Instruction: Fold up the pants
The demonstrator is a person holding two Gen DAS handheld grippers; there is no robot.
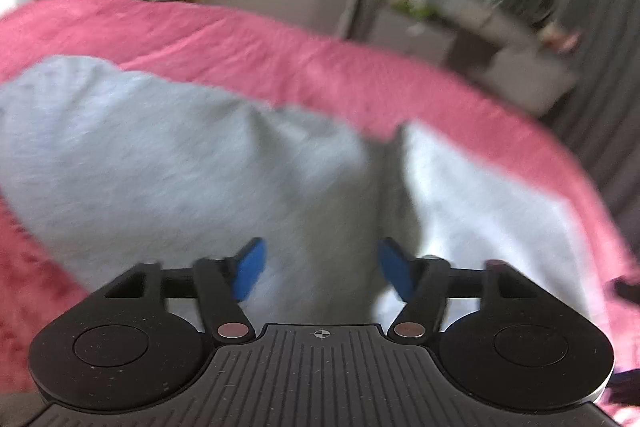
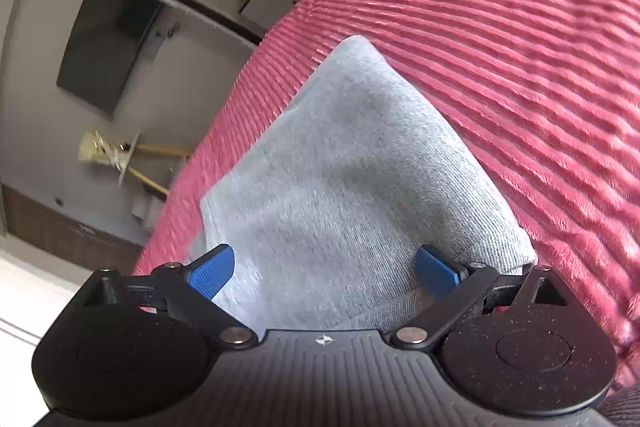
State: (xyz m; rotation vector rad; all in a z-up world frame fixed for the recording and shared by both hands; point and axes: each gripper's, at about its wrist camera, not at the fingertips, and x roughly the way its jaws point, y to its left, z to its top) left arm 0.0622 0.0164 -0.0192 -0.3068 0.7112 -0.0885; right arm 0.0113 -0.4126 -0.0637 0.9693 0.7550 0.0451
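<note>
2 blue-padded grippers, left gripper (image 1: 320,269) and right gripper (image 2: 325,273), hang open and empty just above the soft grey knit pants (image 2: 352,179), which stretch straight ahead.

The pants (image 1: 168,163) are light heather-grey knit, lying on a pink ribbed bedspread (image 1: 280,63). In the left wrist view they spread wide, with a deep shadowed crease splitting a grey part from a brighter one. In the right wrist view they (image 2: 352,179) narrow to a blunt far end.
</note>
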